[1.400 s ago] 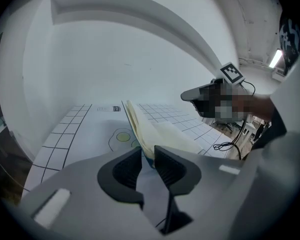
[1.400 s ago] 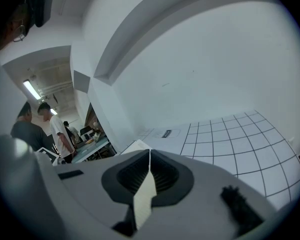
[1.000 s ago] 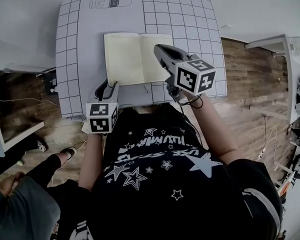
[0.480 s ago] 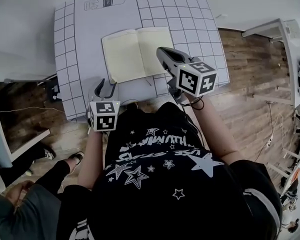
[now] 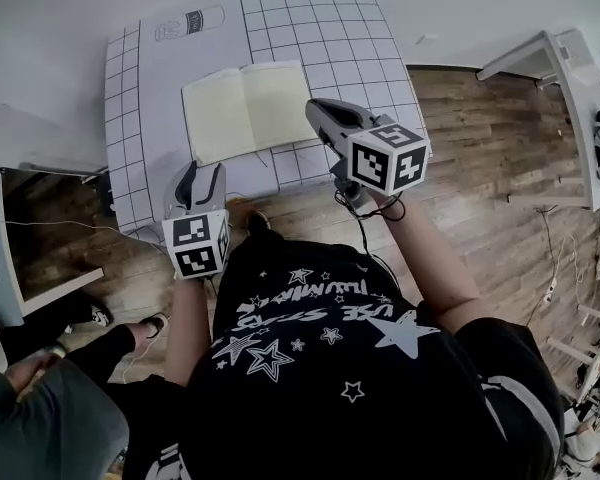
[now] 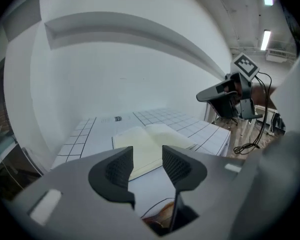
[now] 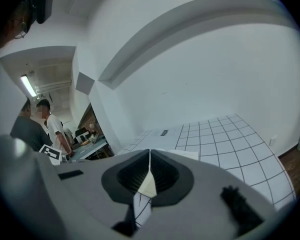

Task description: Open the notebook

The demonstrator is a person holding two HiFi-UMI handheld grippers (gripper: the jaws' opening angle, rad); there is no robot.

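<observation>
Your work surface is a white tabletop [image 5: 340, 38] ruled with a dark square grid. It has a plain strip down its middle and a small printed outline of a bottle [image 5: 188, 23] at the far end. It backs onto a plain white wall [image 6: 115, 74]. Brown wood-plank flooring [image 5: 480, 138] runs along its right side and under you. A white desk [image 5: 570, 78] stands off to the right, and a second person in dark clothing [image 5: 40, 418] is at your lower left.

The cream-paged notebook [image 5: 248, 111] lies open and flat on the tabletop with 2 blank pages up. It sits ahead of both tools.

The left gripper [image 5: 201, 175] hangs over the near table edge, short of the notebook. Its 2 dark ribbed pads stand spread with only air between them. They have just been opening, then eased back slightly. The right gripper [image 5: 318, 111] hovers just beside the notebook's right page. Its pads are pressed together along a thin seam, pinching nothing.

Only the head view shows the floor and both tools at once. Only the left gripper view shows the right gripper side-on, raised clear of the table, with its black cable [image 6: 250, 144] hanging. Only the right gripper view shows 2 people [image 7: 42, 126] standing in a side area under a ceiling strip light [image 7: 27, 86].
</observation>
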